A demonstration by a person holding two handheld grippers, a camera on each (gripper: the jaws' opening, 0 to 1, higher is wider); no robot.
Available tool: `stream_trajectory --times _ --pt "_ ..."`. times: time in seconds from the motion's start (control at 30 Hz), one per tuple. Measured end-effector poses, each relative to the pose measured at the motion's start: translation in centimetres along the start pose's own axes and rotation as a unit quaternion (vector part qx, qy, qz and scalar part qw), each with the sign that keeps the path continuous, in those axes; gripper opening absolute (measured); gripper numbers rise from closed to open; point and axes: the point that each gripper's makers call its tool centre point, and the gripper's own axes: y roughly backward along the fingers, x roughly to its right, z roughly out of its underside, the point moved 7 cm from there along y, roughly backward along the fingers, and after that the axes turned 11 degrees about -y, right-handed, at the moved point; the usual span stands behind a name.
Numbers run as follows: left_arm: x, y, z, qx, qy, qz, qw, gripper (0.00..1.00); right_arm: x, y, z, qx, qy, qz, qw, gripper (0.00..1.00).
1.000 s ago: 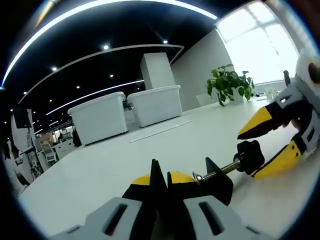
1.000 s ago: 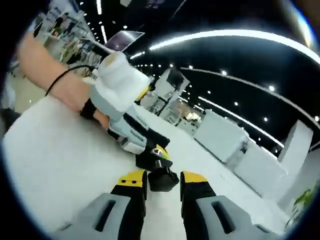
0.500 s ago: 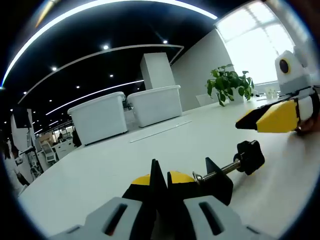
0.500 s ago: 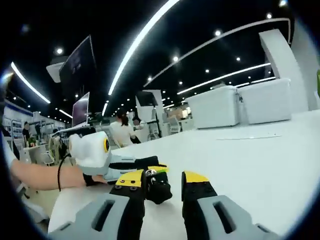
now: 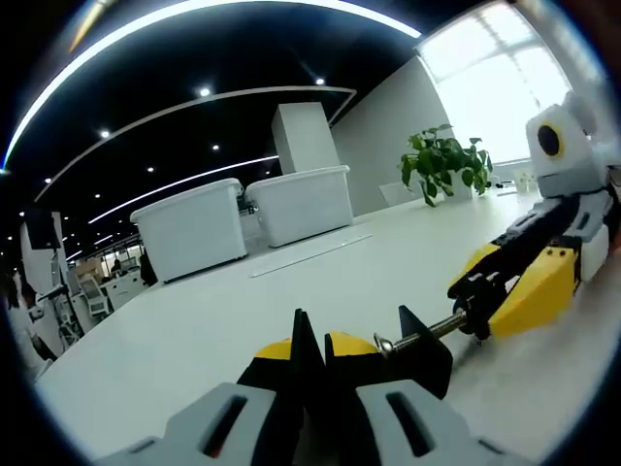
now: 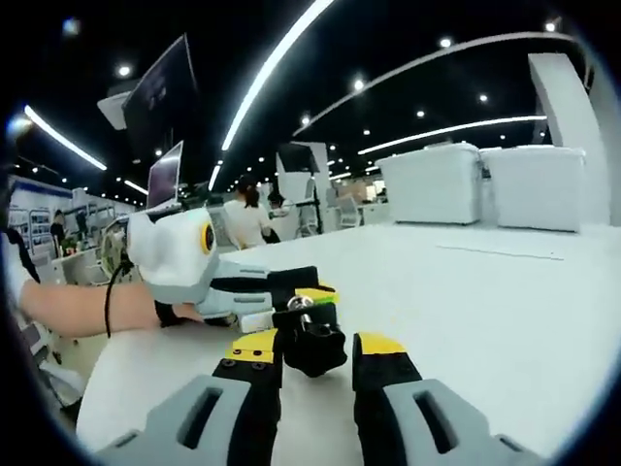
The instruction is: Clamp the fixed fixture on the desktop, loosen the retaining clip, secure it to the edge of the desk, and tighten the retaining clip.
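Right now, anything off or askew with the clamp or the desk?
Nothing stands out. The left tongs are shut on the black clamp, its screw runs straight to the knob, which sits between the right tongs. The desk looks unmarked.

1. We note the left gripper (image 5: 309, 351): 2 black jaws with yellow patches near the tips, on grey moulded bases with slot-shaped recesses.
2. The right gripper (image 6: 315, 361) matches: 2 black jaws, yellow blocks, grey slotted bases.
3. Seen from the right gripper view, the left gripper's body is white and rounded, with a grey section behind the black jaws.
4. A thin black cable (image 6: 110, 299) loops across the person's forearm.
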Motion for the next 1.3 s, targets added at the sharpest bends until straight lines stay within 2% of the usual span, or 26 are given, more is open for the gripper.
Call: stream_trajectory --times 0.07,0.23,0.33,0.47,0.57,0.63,0.83,1.03,1.1,1.2,1.3 --pt "0.01 0.01 0.01 0.000 0.000 0.000 1.0000 0.09 -0.19 -0.09 0.14 -0.002 0.018 0.003 0.9998 0.26" --pt "0.01 0.02 0.00 0.000 0.000 0.000 1.0000 0.09 -0.24 0.01 0.21 0.000 0.027 0.003 0.9996 0.26" --pt "0.02 0.03 0.00 0.000 0.000 0.000 1.0000 0.09 -0.34 0.05 0.19 0.005 0.071 0.008 0.9974 0.26" --pt "0.02 0.04 -0.01 0.000 0.000 0.000 1.0000 0.09 -0.54 -0.02 0.47 0.000 0.136 0.017 0.9906 0.25" --pt "0.02 0.03 -0.01 0.000 0.000 0.000 1.0000 0.09 -0.65 -0.03 0.59 -0.002 0.155 0.021 0.9878 0.25" --pt "0.02 0.03 0.00 0.000 0.000 -0.001 1.0000 0.09 -0.54 -0.10 0.53 -0.007 0.190 0.028 0.9813 0.25" --pt "0.01 0.05 0.01 0.000 0.000 -0.001 1.0000 0.09 -0.79 -0.07 0.34 -0.002 0.224 0.035 0.9740 0.25" --pt "0.02 0.05 0.02 0.000 0.000 -0.001 1.0000 0.09 -0.56 -0.07 0.33 -0.001 0.209 0.037 0.9772 0.26" --pt "0.03 0.05 0.01 0.000 0.000 -0.001 1.0000 0.09 -0.52 -0.07 0.63 -0.007 0.166 0.030 0.9856 0.26" --pt "0.02 0.04 0.00 0.000 0.000 -0.001 1.0000 0.09 -0.04 0.13 0.87 -0.024 0.108 0.018 0.9937 0.28" --pt "0.02 0.05 0.00 0.000 0.000 -0.001 1.0000 0.09 -0.48 0.31 0.53 -0.012 0.061 0.001 0.9981 0.39"
